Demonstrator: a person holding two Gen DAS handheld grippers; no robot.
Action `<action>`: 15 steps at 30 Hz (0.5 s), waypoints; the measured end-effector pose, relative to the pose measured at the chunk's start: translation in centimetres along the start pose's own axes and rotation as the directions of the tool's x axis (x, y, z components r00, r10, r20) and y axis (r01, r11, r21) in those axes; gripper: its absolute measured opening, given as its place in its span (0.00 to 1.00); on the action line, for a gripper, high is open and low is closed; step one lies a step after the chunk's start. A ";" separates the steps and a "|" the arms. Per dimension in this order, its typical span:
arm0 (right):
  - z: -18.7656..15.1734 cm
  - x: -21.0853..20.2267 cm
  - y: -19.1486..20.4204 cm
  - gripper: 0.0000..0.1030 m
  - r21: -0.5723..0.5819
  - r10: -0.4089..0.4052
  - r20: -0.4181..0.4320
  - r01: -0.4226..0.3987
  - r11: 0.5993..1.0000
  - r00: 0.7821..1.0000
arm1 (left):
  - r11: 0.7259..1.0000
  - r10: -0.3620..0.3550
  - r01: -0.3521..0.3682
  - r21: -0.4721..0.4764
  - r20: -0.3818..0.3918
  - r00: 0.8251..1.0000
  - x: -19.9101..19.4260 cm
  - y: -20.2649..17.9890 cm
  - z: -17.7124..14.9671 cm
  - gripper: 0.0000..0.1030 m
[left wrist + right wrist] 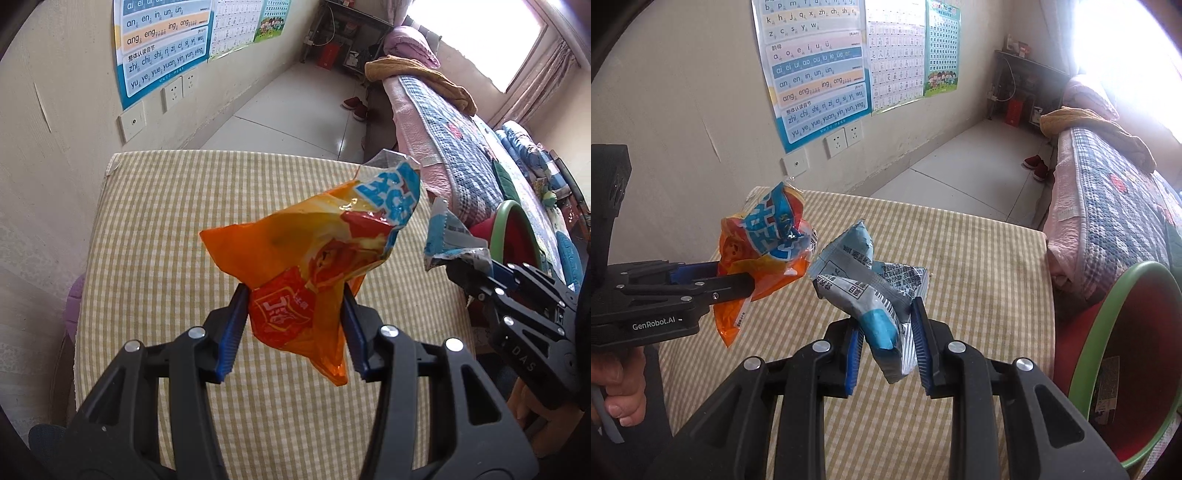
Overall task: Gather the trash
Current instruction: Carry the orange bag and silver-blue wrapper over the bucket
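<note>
Left tool pinching orange snack bag, held above checkered surface. Right tool pinching blue-grey wrapper, also airborne, near red bin at surface's edge.

The right gripper grips a crumpled blue and grey wrapper above the bench with its checked cloth. At the left, the left gripper clamps an orange snack bag. A green-rimmed red bin stands at the right.

Left hand-held gripper clamped; right hand-held gripper clamped alongside.
</note>
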State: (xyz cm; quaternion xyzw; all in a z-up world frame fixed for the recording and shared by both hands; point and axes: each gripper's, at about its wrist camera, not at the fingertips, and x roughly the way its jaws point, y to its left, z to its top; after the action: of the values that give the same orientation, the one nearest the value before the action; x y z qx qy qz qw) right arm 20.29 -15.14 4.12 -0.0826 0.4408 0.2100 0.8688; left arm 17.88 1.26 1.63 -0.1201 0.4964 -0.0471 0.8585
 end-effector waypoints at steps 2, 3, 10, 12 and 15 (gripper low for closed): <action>-0.3 -1.0 -0.3 0.24 0.012 -0.003 0.011 0.003 1.000 1.000 | 1.000 -0.004 0.004 0.007 0.012 1.000 -0.9 -0.7 -0.2 0.45; -0.6 -1.5 -0.5 0.24 0.024 -0.001 0.016 0.001 1.000 1.000 | 1.000 -0.005 0.005 0.011 0.016 1.000 -1.2 -1.1 -0.2 0.45; -2.3 -4.8 -2.8 0.24 0.082 -0.034 0.050 0.030 0.996 0.998 | 0.999 -0.018 0.016 0.051 0.042 0.999 -2.7 -3.9 -0.4 0.45; -2.6 -5.6 -3.7 0.24 0.097 -0.045 0.059 0.039 0.994 0.997 | 0.997 -0.026 0.023 0.068 0.045 0.999 -2.9 -5.0 -0.4 0.45; -3.1 -6.8 -5.1 0.24 0.120 -0.064 0.076 0.054 0.991 0.995 | 0.995 -0.041 0.036 0.095 0.051 0.998 -3.1 -6.7 -0.5 0.45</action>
State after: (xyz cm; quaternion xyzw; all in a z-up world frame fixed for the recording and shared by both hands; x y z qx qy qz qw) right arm 16.69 -22.73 7.51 -0.0359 0.4149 0.1609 0.8948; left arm 16.18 -4.63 5.68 -0.0902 0.4683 -0.0840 0.8749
